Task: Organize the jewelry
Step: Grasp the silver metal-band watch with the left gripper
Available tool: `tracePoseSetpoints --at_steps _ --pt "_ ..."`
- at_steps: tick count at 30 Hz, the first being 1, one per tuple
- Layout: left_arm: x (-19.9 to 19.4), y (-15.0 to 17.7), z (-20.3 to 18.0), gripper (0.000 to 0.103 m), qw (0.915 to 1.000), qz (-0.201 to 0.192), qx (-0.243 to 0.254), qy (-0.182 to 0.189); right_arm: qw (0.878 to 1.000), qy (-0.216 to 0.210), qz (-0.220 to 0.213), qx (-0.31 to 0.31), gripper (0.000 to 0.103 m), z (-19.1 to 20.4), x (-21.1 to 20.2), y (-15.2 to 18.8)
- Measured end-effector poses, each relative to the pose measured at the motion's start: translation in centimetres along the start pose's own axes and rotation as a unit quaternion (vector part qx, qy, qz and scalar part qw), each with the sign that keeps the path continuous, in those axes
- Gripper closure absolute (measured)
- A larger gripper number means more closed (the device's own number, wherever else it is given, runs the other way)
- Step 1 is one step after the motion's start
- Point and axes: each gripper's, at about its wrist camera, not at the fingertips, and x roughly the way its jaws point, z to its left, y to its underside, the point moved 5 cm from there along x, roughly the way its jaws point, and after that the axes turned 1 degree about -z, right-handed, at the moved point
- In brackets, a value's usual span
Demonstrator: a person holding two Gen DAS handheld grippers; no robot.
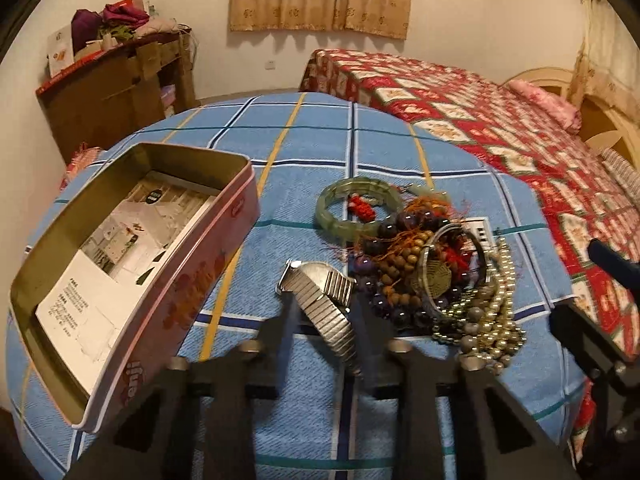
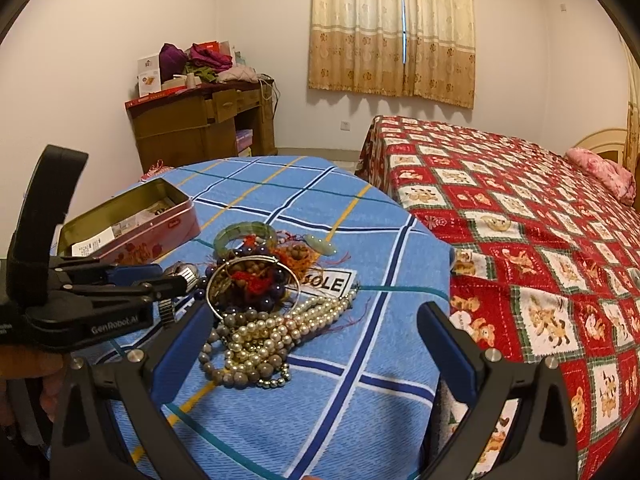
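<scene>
The left gripper (image 1: 324, 312) is closest in its own view. Its 2 dark fingers (image 1: 289, 320) are squeezed onto the silver watch (image 1: 320, 300), pinching the stretchy metal band from both sides. The watch sits on the blue checked cloth (image 1: 304, 152), just left of the jewelry pile (image 1: 436, 280).

The right gripper (image 2: 316, 328) is near the front edge of the cloth. Its jaws are wide open and hold nothing. The 2 blue pads (image 2: 184, 344) stand apart, with the pearl necklaces (image 2: 276, 332) lying on the cloth between and just past them. They do not touch the pearls.

The pile is all tangled up. Pearl and grey bead strings lie at the near side. A thin silver bangle (image 2: 252, 280) rests on top of purple beads, brown wooden beads and red tassels. A green jade bracelet (image 1: 356, 204) lies at the far side of the pile, touching it.

To the left of the pile sits an open pink tin box (image 1: 132, 264). It has printed paper (image 1: 124, 252) lying flat inside. No jewelry shows in it.

Farther off is a bed with a red patterned quilt (image 2: 520, 216). A brown wooden dresser (image 2: 200, 124) stands by the wall, and curtains (image 2: 392, 28) hang on the window.
</scene>
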Motion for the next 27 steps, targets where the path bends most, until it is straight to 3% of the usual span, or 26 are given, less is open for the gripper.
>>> tracePoseSetpoints --at_steps 1,11,14,15,16,17,19,27 --pt "-0.1 0.0 0.0 0.103 1.0000 -0.002 -0.001 0.005 1.000 0.000 -0.001 0.000 0.000 0.0 0.0 0.0" --pt "-3.1 -0.5 0.7 0.103 0.9989 -0.045 0.017 -0.001 1.000 0.003 0.006 0.003 0.000 -0.1 0.4 0.3" --pt "-2.8 -0.9 0.7 0.103 0.9984 -0.043 0.020 -0.029 1.000 0.003 0.007 -0.001 0.000 0.1 0.4 0.4" --pt "-2.4 -0.9 0.6 0.100 0.9985 -0.037 0.021 -0.035 1.000 0.003 0.007 -0.004 0.000 0.2 0.4 0.4" --pt "-2.1 -0.9 0.5 0.085 0.9987 -0.029 0.021 -0.037 1.000 0.003 0.007 -0.005 0.000 0.2 0.4 0.4" --pt "-1.9 -0.8 0.5 0.063 0.9989 -0.026 0.018 -0.034 1.000 0.002 0.007 -0.005 0.000 0.2 0.4 0.4" --pt "-1.9 -0.6 0.4 0.045 0.9991 -0.033 0.011 -0.023 1.000 0.002 0.007 -0.004 0.000 0.2 0.4 0.4" --pt "-0.2 -0.1 0.0 0.046 0.9994 -0.004 0.023 -0.025 1.000 0.004 0.010 0.002 0.000 -0.1 0.7 0.6"
